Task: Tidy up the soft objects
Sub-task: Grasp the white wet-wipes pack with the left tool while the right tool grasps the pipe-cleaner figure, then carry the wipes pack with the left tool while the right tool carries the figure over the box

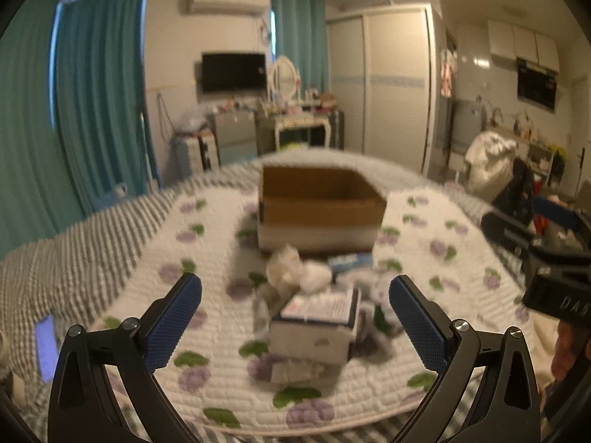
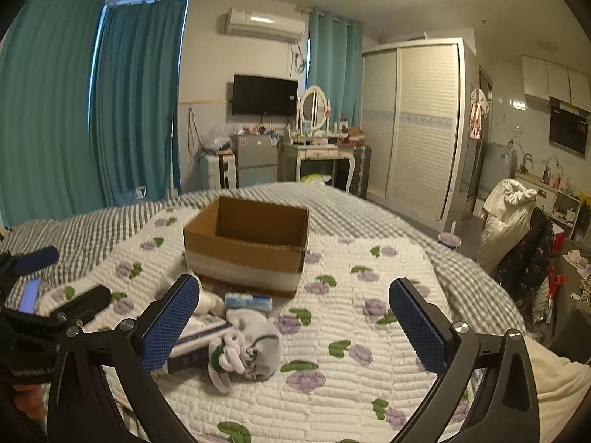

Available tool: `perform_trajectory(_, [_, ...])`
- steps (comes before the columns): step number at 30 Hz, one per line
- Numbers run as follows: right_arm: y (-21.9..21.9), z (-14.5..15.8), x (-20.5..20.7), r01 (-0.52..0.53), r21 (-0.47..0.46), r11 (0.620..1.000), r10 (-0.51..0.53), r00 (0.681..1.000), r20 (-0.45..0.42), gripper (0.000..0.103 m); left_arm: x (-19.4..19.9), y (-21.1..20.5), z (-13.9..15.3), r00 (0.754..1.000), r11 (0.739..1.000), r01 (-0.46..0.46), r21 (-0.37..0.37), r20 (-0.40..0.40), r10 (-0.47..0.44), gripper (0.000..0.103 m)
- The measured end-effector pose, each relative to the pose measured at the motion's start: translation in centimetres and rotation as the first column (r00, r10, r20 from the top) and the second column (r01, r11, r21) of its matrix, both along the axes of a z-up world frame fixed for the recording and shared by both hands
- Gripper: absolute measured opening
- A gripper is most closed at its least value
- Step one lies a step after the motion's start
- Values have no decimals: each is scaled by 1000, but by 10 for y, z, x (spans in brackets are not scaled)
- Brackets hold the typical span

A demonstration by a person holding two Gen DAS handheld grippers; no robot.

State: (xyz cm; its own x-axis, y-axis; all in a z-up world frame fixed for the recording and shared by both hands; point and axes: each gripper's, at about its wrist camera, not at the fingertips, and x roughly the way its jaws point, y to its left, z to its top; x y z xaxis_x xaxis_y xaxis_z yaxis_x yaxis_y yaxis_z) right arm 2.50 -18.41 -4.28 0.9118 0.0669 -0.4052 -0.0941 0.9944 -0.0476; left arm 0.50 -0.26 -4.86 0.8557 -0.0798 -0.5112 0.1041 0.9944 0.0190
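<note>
Bedroom, quilt-covered bed point(image 1: 110, 258) as the work surface. Left wrist view: left claw point(image 1: 294, 304) spread wide, empty, lined up on the pack point(image 1: 314, 323) in the pile just short of the box point(image 1: 321, 210). I'd close on the pack's short sides and lift clear of the wads point(image 1: 299, 271) behind.

Right wrist view: right claw point(image 2: 294, 308) also wide, empty; sock bundle point(image 2: 243, 350) sits near its left finger. Quilt to the right is free; box rim is the one edge to clear.

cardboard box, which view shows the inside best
Right wrist view: the cardboard box is sharp and its brown inner walls show. In the left wrist view the box is blurred, showing mainly the front wall.
</note>
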Motion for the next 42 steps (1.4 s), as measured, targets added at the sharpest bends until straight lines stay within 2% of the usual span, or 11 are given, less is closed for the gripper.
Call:
perform_trajectory(6, [2, -36, 23, 2, -31, 1000, -6, 994, -105, 103, 26, -5, -49, 989, 999, 44, -25, -141, -47, 103])
perform_trajectory(13, [2, -68, 46, 1, -36, 999, -8, 982, -191, 103, 56, -11, -76, 973, 994, 97, -54, -205, -106, 101])
perform_trajectory(14, [4, -72, 49, -3, -39, 999, -5, 979, -202, 103, 60, -12, -78, 970, 992, 113, -62, -210, -124, 99])
perform_trajectory(16, [7, -78, 53, -11, -44, 999, 1, 975, -222, 103, 65, -13, -81, 965, 989, 131, -67, -220, -143, 85])
perform_trajectory(17, [8, -80, 55, -14, -47, 999, 3, 973, -232, 103, 67, -13, -82, 963, 988, 136, -73, -225, -150, 84])
perform_trajectory(19, [12, -83, 57, -23, -50, 999, 10, 969, -246, 103, 65, -9, -80, 965, 985, 145, -88, -208, -161, 78])
perform_trajectory(27, [35, -88, 56, -72, -64, 995, 53, 962, -269, 103, 40, 19, -53, 990, 993, 105, -56, -92, -109, 77])
perform_trajectory(31, [55, -99, 60, -105, -44, 993, 86, 946, -312, 97, 32, 35, -47, 996, 997, 72, -34, -54, -74, 77])
perform_trajectory(35, [72, -116, 69, -105, -61, 993, 76, 931, -357, 86, 32, 47, -53, 996, 998, 38, -45, -74, -41, 77])
perform_trajectory(40, [76, -130, 76, -70, -107, 992, 25, 926, -377, 59, 32, 57, -60, 995, 997, 31, -74, -94, -38, 77])
perform_trajectory(42, [71, -128, 75, -64, -89, 994, 25, 925, -378, 51, 33, 56, -61, 994, 997, 36, -71, -98, -43, 77])
